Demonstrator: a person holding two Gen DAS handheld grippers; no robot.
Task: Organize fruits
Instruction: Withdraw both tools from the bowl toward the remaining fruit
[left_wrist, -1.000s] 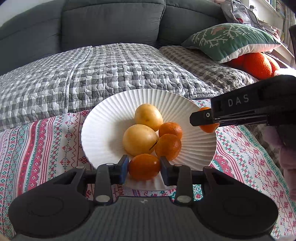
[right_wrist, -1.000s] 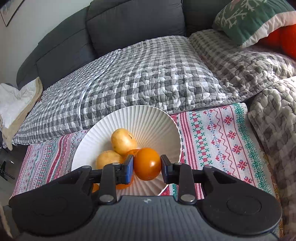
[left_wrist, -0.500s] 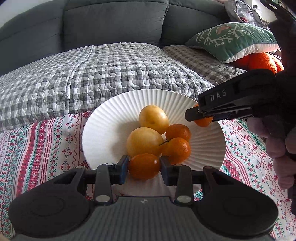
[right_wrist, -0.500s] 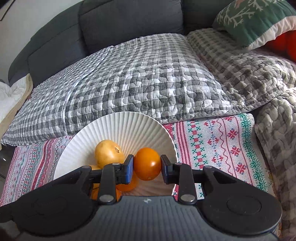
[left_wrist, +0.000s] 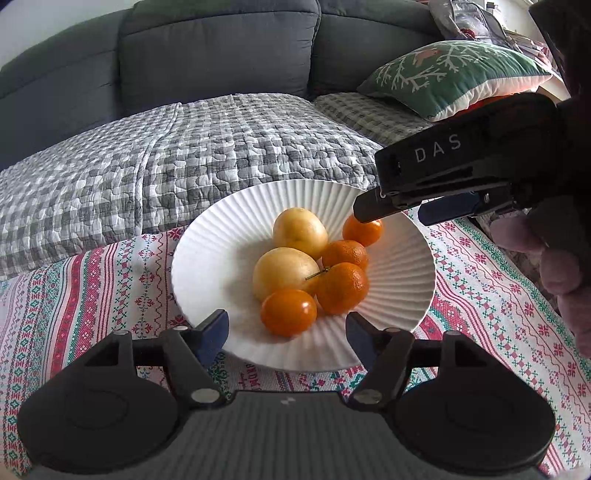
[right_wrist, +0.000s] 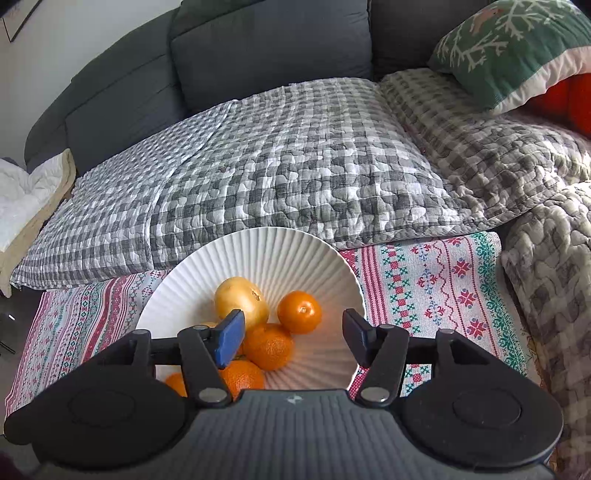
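A white ribbed plate (left_wrist: 207, 258) (right_wrist: 280, 254) on the patterned cloth holds two yellow fruits (left_wrist: 284, 271) (right_wrist: 242, 299) and several oranges. My left gripper (left_wrist: 286, 330) is at the plate's near rim with its jaws opening. A smooth orange (left_wrist: 289, 312) lies on the plate between them, free of the pads. My right gripper (right_wrist: 293, 332) hangs over the plate's right side, jaws opening too. An orange (right_wrist: 300, 312) (left_wrist: 364, 230) rests on the plate just beyond its fingers, untouched. In the left wrist view the right gripper (left_wrist: 395, 208) reaches in from the right.
The patterned cloth (left_wrist: 110, 280) (right_wrist: 424, 280) covers the surface under the plate. Behind it lies a grey checked quilt (left_wrist: 221, 147) on a dark sofa (right_wrist: 258, 48). A green pillow (left_wrist: 454, 77) and orange objects (right_wrist: 569, 103) sit at the far right. A gloved hand (left_wrist: 554, 266) holds the right gripper.
Both grippers have opened and let go of their oranges, which now lie on the plate. The right gripper has drawn back slightly from its orange.
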